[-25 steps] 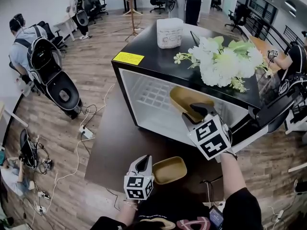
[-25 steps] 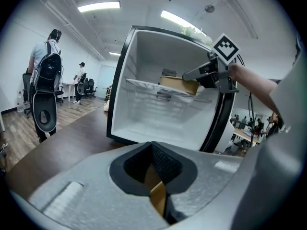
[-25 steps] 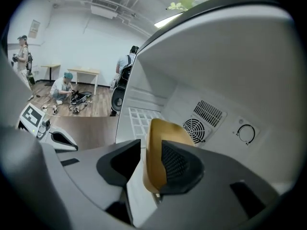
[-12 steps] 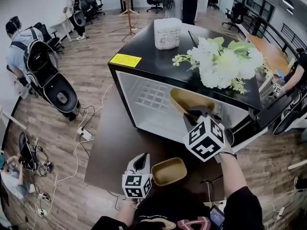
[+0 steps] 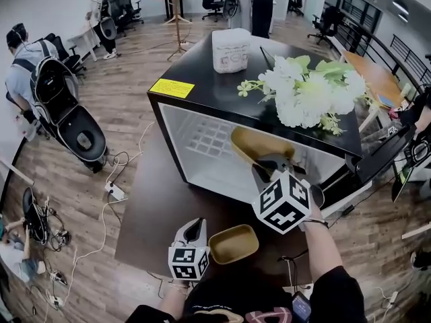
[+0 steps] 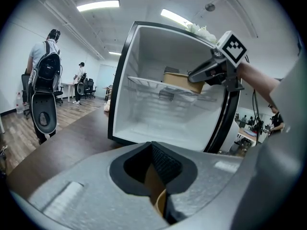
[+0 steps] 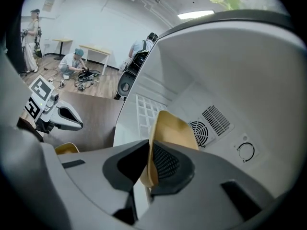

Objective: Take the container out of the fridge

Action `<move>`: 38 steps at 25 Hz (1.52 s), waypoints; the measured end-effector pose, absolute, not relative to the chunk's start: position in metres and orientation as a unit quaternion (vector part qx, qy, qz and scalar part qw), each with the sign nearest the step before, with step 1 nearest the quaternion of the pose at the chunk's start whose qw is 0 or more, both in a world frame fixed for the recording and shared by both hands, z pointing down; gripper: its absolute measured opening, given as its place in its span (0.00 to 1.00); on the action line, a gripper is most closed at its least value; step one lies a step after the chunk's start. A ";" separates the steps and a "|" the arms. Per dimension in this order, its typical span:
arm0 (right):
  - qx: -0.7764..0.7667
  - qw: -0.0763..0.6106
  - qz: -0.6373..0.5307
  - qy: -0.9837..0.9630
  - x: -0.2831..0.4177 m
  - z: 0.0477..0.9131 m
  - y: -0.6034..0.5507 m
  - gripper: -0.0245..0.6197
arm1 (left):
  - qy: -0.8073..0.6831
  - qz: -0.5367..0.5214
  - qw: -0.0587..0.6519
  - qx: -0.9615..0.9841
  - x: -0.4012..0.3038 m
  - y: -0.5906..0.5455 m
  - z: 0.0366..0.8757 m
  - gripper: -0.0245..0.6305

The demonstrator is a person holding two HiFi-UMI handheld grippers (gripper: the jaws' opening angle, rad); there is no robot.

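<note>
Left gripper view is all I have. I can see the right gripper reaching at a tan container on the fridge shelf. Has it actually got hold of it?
Observer: Yes. The right gripper view shows the right gripper with its fingers pressed on the rim of the tan container. They have just been closing.
Operator: What is my own gripper holding? I only see a tan edge.
Observer: In the head view the left gripper is shut on a second tan container, low over the dark surface in front of the fridge.
Operator: Anything on top of the fridge?
Observer: A white pack stands near the far edge of its black top.
</note>
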State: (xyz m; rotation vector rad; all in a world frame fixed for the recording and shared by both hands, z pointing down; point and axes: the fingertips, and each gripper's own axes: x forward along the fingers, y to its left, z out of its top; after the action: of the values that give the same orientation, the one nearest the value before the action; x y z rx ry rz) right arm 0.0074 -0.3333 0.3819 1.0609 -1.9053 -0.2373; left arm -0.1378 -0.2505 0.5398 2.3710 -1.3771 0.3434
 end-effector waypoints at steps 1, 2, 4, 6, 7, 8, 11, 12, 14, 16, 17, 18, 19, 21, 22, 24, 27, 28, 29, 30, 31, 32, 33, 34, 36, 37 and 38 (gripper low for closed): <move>0.432 0.456 -0.099 -0.772 0.007 0.382 -0.333 0.09 | -0.489 0.123 0.189 0.843 -0.137 -0.250 0.541 0.05; 0.434 0.454 -0.100 -0.772 0.007 0.382 -0.332 0.08 | -0.488 0.124 0.190 0.843 -0.137 -0.249 0.542 0.05; 0.440 0.447 -0.101 -0.772 0.007 0.381 -0.334 0.08 | -0.488 0.128 0.192 0.842 -0.137 -0.247 0.545 0.05; 0.446 0.444 -0.103 -0.770 0.007 0.380 -0.334 0.08 | -0.489 0.134 0.194 0.840 -0.138 -0.244 0.549 0.05; 0.448 0.444 -0.104 -0.770 0.007 0.380 -0.334 0.08 | -0.489 0.136 0.195 0.839 -0.139 -0.243 0.551 0.05; 0.449 0.442 -0.105 -0.769 0.007 0.379 -0.334 0.08 | -0.489 0.136 0.196 0.839 -0.140 -0.242 0.552 0.05; 0.453 0.434 -0.111 -0.771 0.005 0.374 -0.332 0.08 | -0.492 0.134 0.199 0.837 -0.144 -0.241 0.552 0.05; 0.454 0.432 -0.113 -0.771 0.004 0.372 -0.331 0.08 | -0.493 0.133 0.200 0.836 -0.146 -0.241 0.552 0.05; 0.453 0.427 -0.119 -0.773 0.001 0.368 -0.328 0.08 | -0.495 0.131 0.199 0.836 -0.147 -0.240 0.550 0.05; 0.452 0.423 -0.122 -0.776 -0.003 0.364 -0.324 0.08 | -0.495 0.130 0.198 0.836 -0.147 -0.240 0.549 0.05; 0.451 0.420 -0.123 -0.778 -0.004 0.363 -0.322 0.08 | -0.495 0.130 0.198 0.836 -0.147 -0.239 0.549 0.05; 0.451 0.416 -0.123 -0.779 -0.005 0.362 -0.320 0.08 | -0.495 0.130 0.197 0.836 -0.146 -0.238 0.548 0.05; 0.452 0.413 -0.124 -0.781 -0.006 0.360 -0.317 0.08 | -0.495 0.130 0.196 0.836 -0.146 -0.237 0.548 0.05; 0.453 0.406 -0.125 -0.784 -0.008 0.356 -0.311 0.08 | -0.495 0.128 0.195 0.837 -0.145 -0.234 0.547 0.05; 0.453 0.402 -0.125 -0.786 -0.009 0.354 -0.307 0.08 | -0.496 0.127 0.195 0.837 -0.144 -0.232 0.547 0.05; 0.452 0.396 -0.126 -0.790 -0.011 0.352 -0.298 0.08 | -0.497 0.127 0.195 0.836 -0.144 -0.228 0.547 0.05; 0.448 0.388 -0.131 -0.795 -0.013 0.349 -0.283 0.08 | -0.499 0.126 0.196 0.835 -0.143 -0.221 0.548 0.05; 0.447 0.385 -0.133 -0.796 -0.014 0.347 -0.278 0.08 | -0.500 0.126 0.196 0.834 -0.142 -0.218 0.547 0.05; 0.447 0.382 -0.135 -0.798 -0.014 0.346 -0.273 0.08 | -0.501 0.126 0.196 0.834 -0.141 -0.216 0.547 0.05; 0.446 0.380 -0.136 -0.799 -0.015 0.345 -0.269 0.08 | -0.501 0.126 0.196 0.833 -0.139 -0.213 0.546 0.05; 0.444 0.379 -0.136 -0.801 -0.015 0.345 -0.265 0.08 | -0.502 0.126 0.196 0.833 -0.138 -0.210 0.546 0.05; 0.442 0.378 -0.137 -0.802 -0.015 0.345 -0.262 0.08 | -0.502 0.126 0.196 0.833 -0.136 -0.207 0.545 0.05; 0.440 0.378 -0.137 -0.803 -0.014 0.346 -0.258 0.08 | -0.503 0.126 0.195 0.832 -0.134 -0.204 0.545 0.05; 0.438 0.378 -0.138 -0.804 -0.014 0.347 -0.254 0.08 | -0.503 0.126 0.196 0.832 -0.132 -0.202 0.545 0.05; 0.435 0.377 -0.138 -0.806 -0.014 0.348 -0.247 0.08 | -0.505 0.125 0.197 0.831 -0.128 -0.198 0.544 0.05; 0.433 0.376 -0.136 -0.808 -0.013 0.349 -0.243 0.08 | -0.505 0.124 0.197 0.831 -0.126 -0.196 0.543 0.05; 0.431 0.375 -0.134 -0.810 -0.013 0.350 -0.239 0.08 | -0.506 0.123 0.198 0.830 -0.124 -0.195 0.542 0.05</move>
State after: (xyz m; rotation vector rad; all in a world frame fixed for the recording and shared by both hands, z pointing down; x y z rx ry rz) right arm -0.0127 -0.2390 0.3501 1.1023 -2.0740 -0.3425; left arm -0.1243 -0.1945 0.5423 2.3242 -1.4164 0.3454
